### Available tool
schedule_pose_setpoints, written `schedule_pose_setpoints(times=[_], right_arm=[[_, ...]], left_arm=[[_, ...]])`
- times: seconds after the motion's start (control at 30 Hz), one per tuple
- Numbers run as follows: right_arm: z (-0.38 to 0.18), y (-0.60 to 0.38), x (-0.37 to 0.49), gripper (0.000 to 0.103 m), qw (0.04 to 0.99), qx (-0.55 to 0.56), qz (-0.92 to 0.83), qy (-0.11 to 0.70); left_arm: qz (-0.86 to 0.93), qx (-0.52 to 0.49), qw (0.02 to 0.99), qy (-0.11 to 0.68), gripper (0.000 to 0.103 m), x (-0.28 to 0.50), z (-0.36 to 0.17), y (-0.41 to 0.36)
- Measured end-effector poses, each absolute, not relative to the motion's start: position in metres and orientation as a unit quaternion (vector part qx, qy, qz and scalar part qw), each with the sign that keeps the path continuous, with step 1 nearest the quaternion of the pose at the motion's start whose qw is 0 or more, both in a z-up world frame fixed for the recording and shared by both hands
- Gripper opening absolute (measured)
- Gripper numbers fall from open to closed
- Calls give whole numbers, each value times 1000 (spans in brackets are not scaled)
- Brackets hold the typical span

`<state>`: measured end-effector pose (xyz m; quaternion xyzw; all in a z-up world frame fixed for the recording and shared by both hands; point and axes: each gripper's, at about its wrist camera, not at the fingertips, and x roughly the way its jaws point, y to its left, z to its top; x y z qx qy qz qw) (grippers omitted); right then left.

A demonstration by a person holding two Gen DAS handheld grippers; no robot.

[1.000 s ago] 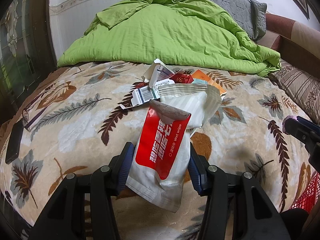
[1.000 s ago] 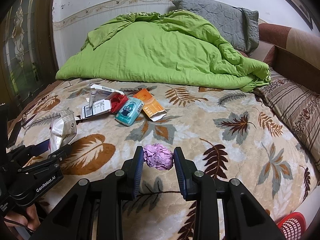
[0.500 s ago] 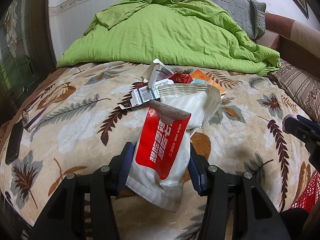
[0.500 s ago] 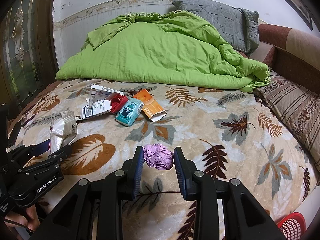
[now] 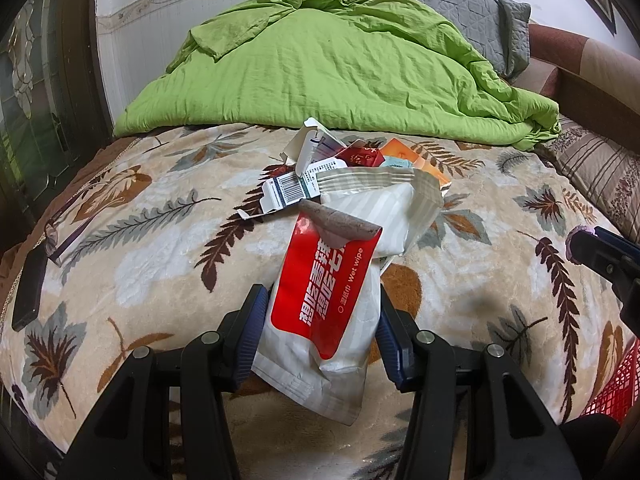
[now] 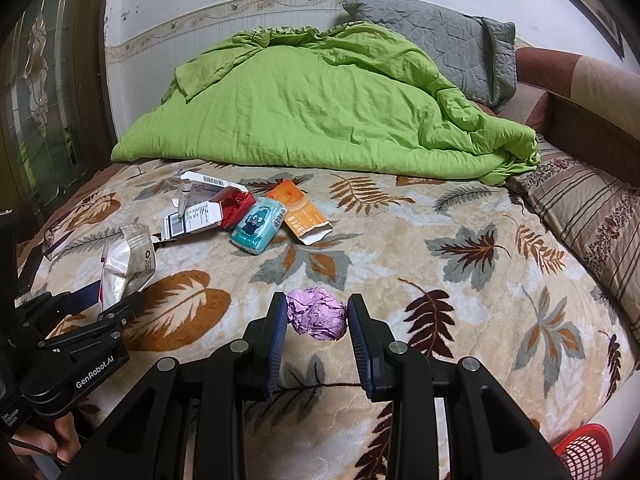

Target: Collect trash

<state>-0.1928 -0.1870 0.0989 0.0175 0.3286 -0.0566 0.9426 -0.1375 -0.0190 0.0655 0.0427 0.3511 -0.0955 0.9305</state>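
Note:
My left gripper [image 5: 320, 320] is shut on a red-and-white wet wipe packet [image 5: 332, 300] and holds it above the leaf-patterned bed. The packet also shows in the right wrist view [image 6: 124, 264]. My right gripper [image 6: 316, 320] is shut on a crumpled purple paper ball [image 6: 316, 314]. More trash lies together further back: a white barcode carton [image 6: 196, 212], a red wrapper [image 6: 236, 206], a teal tissue pack [image 6: 258, 230] and an orange sachet [image 6: 300, 214].
A green duvet [image 6: 320, 112] is heaped at the head of the bed with a grey pillow [image 6: 448, 48] behind. A red basket [image 6: 584, 452] sits at the lower right below the bed edge. A dark phone [image 5: 28, 292] and glasses [image 5: 60, 236] lie at the bed's left edge.

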Motion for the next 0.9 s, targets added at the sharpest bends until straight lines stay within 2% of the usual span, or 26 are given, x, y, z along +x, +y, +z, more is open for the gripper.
schedule_pose_setpoints(times=[0.47, 0.9], right_arm=[[106, -200, -199, 33, 942, 55, -53, 326], [112, -242, -267, 33, 938, 99, -58, 326]], left_arm=[[-97, 46, 930, 350, 51, -139, 65, -22], [-158, 91, 927, 326, 51, -159, 81, -54]])
